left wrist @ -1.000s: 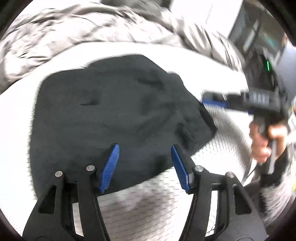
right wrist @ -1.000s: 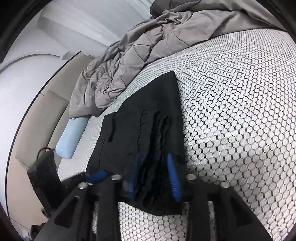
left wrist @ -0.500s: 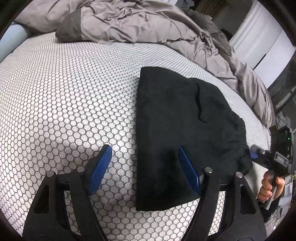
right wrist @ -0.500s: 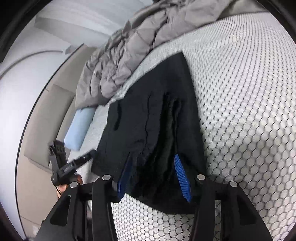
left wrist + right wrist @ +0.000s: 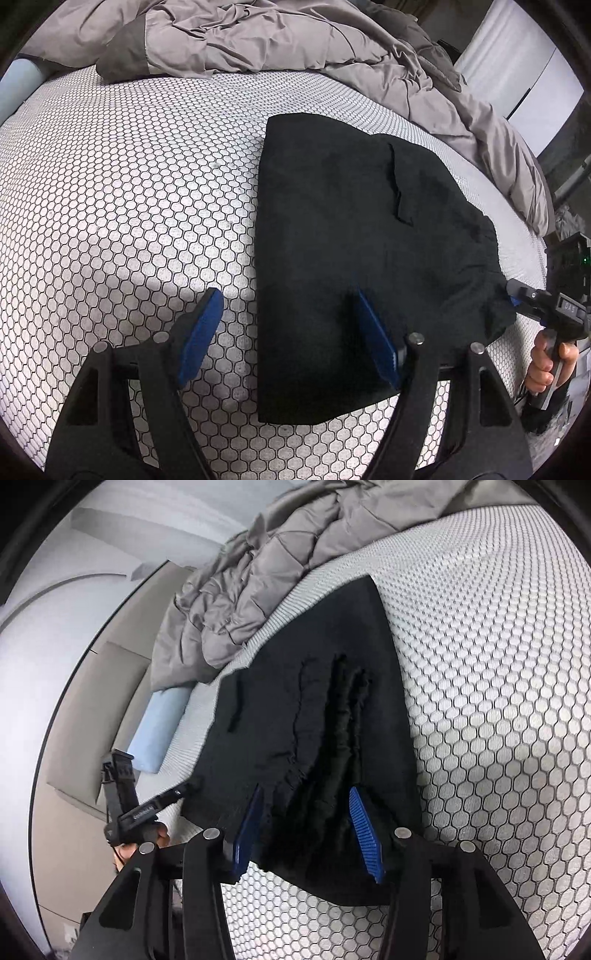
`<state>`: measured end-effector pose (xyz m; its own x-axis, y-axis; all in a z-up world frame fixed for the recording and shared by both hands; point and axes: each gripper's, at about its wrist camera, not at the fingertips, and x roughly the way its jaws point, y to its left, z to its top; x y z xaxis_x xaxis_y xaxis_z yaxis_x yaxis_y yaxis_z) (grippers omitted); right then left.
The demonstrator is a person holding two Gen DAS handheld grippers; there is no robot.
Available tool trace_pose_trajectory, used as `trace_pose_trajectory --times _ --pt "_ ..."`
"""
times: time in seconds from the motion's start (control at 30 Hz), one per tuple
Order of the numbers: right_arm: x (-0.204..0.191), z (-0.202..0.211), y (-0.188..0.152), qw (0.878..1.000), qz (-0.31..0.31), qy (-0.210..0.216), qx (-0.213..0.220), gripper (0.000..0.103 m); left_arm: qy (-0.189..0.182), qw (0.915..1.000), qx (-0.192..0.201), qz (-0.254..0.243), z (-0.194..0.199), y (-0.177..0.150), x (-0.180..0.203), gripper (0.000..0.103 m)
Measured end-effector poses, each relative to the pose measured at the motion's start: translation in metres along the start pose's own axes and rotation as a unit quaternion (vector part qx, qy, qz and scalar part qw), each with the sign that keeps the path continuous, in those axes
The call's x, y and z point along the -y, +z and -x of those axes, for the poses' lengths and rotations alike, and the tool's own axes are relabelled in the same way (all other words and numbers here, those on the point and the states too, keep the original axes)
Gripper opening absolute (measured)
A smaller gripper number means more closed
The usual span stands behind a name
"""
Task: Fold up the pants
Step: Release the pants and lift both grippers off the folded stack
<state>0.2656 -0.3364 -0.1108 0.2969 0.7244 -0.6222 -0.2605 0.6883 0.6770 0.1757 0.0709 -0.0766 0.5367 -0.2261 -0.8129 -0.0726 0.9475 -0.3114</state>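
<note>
Black pants (image 5: pixel 351 240) lie folded into a thick slab on the hexagon-patterned mattress (image 5: pixel 129 206). My left gripper (image 5: pixel 288 299) is open and straddles the slab's long left edge near its closest corner: one pad is over the bare mattress, the other over the cloth. In the right wrist view the pants (image 5: pixel 332 672) run away from me. My right gripper (image 5: pixel 304 797) is open at their near end. The bunched waistband lies loose between its blue pads (image 5: pixel 360 823). Each gripper shows in the other's view: the right gripper (image 5: pixel 524 295), the left gripper (image 5: pixel 173 794).
A crumpled grey duvet (image 5: pixel 295 40) is heaped along the far side of the bed. A light blue pillow (image 5: pixel 162 727) lies by a beige headboard (image 5: pixel 92 709). A hand (image 5: pixel 546 358) grips the right tool's handle beyond the mattress edge.
The left gripper swung from above the middle of the pants to their left edge and opened wider. The right jaws spread apart off the bunched waistband.
</note>
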Motion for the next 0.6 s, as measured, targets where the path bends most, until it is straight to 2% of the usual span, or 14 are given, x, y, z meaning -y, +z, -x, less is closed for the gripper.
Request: trace_pose_trajectory --times 0.13,0.23,0.3,0.37,0.47,0.5,0.57,0.6 --pt "-0.008 0.0 0.004 0.999 0.006 0.03 0.018 0.049 -0.001 1.0 -0.001 -0.003 -0.003 0.002 0.004 0.071" --pt "-0.016 -0.004 0.008 0.999 0.022 0.028 0.036 0.049 0.003 1.0 -0.002 -0.009 -0.006 0.002 0.008 0.071" --pt "-0.014 -0.014 0.01 0.999 0.017 0.027 0.024 0.049 0.004 0.9999 -0.002 -0.01 -0.009 0.003 0.009 0.071" --pt "-0.014 -0.024 0.007 1.0 0.024 0.016 0.002 0.043 0.003 0.9999 -0.004 -0.009 -0.01 0.003 0.009 0.072" --pt "-0.018 -0.02 -0.003 0.999 0.047 -0.011 -0.019 0.02 0.0 0.9999 -0.008 -0.01 -0.013 0.003 0.008 0.072" --pt "-0.02 -0.017 -0.007 0.998 0.055 -0.012 -0.015 0.015 0.001 0.9999 -0.008 -0.011 -0.013 0.004 0.007 0.072" --pt "-0.026 -0.009 -0.009 0.997 0.066 -0.025 0.02 0.013 0.003 0.9998 -0.007 -0.018 -0.012 0.004 0.008 0.072" --pt "-0.031 -0.004 -0.008 0.997 0.07 -0.016 0.034 0.013 0.003 0.9998 -0.006 -0.018 -0.01 0.002 0.007 0.072"
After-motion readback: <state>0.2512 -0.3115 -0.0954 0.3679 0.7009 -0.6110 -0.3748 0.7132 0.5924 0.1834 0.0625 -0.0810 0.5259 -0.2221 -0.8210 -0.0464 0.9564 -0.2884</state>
